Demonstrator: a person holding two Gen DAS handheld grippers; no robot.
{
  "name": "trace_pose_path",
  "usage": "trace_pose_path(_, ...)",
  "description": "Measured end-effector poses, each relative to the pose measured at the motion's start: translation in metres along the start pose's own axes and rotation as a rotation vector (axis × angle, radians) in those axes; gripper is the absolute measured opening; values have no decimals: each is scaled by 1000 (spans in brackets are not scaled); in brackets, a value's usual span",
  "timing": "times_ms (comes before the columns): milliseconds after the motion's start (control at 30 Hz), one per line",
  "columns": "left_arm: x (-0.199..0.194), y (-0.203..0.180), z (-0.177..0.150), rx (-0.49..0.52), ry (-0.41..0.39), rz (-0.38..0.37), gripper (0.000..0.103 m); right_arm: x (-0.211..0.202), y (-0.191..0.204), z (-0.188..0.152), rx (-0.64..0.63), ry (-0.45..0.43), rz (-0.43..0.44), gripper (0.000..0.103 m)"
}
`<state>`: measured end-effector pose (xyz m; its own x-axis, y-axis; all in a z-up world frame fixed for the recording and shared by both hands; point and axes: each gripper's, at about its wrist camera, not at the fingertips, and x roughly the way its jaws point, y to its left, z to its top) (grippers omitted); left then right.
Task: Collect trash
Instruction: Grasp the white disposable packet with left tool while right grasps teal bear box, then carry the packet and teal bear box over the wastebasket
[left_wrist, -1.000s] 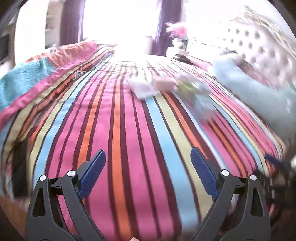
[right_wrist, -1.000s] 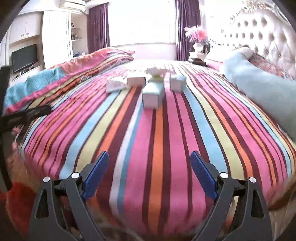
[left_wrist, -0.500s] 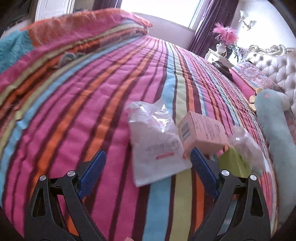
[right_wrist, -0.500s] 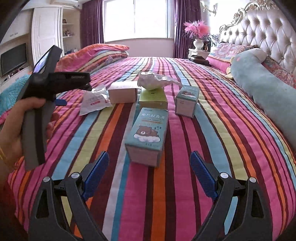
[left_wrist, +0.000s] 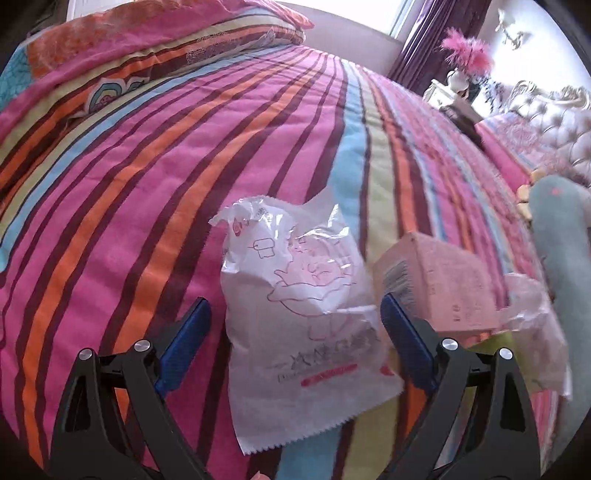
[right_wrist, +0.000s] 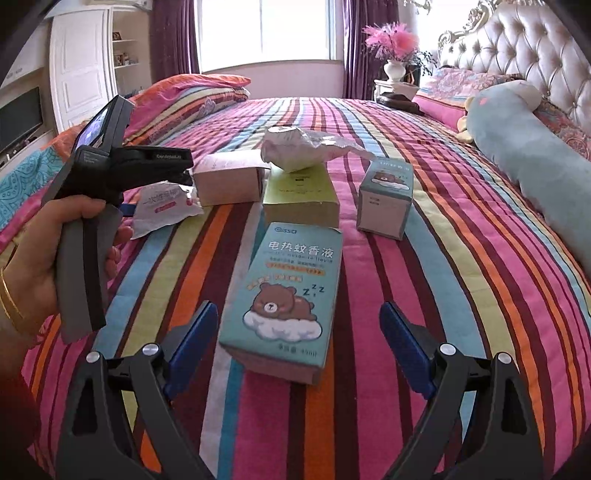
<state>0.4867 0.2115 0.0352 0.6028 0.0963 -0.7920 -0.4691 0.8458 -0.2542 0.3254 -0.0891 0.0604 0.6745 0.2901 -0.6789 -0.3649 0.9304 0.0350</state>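
Boxes (right_wrist: 282, 306), wrappers (left_wrist: 303, 314) — perhaps empty — lying flat.

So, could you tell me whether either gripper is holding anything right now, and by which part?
Nothing is held. The left gripper stands open around the white wrapper; the right gripper is open over the bear box.

The left claw's (left_wrist: 295, 347) own fingers cover the lower right corner of the crinkled white plastic wrapper (left_wrist: 303, 314) and the near end of the pale pink cardboard box (left_wrist: 443, 284). The lime-green box (left_wrist: 491, 343) shows only as a sliver behind a finger. The wrapper's small print is too blurred to read. In the right wrist view, the crumpled translucent bag (right_wrist: 303, 147) hides the green box's far end, and the long blue-grey plush pillow (right_wrist: 535, 162) runs off the right edge.
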Motion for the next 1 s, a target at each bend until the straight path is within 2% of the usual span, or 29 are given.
trace_pose_path(167,10,-10,2,62,-9,74,90,14,0,2,4,55,-21,85)
trace_pose_path(233,9,-11,1,80,-10,80,90,20,-1,2,12,78,-17,85)
trace_pose_path(267,8,-10,0,76,-7,76,89,22,-3,2,25,91,-11,84)
trace_pose_path(333,5,-9,-2,107,-12,88,74,24,-8,1,48,97,0,80)
trace_pose_path(400,1,-7,-3,137,-15,80,67,24,-12,0,71,101,27,47)
trace_pose_path(600,-17,10,-14,177,-45,76,65,11,-15,-4,97,61,32,47)
trace_pose_path(700,-31,22,-24,193,-72,83,65,8,-13,-9,90,86,47,47)
trace_pose_path(833,-58,41,-43,203,-105,48,65,-9,-16,-17,115,80,100,47)
trace_pose_path(1000,-101,67,-69,204,-162,2,65,-48,-22,-29,132,23,131,47)
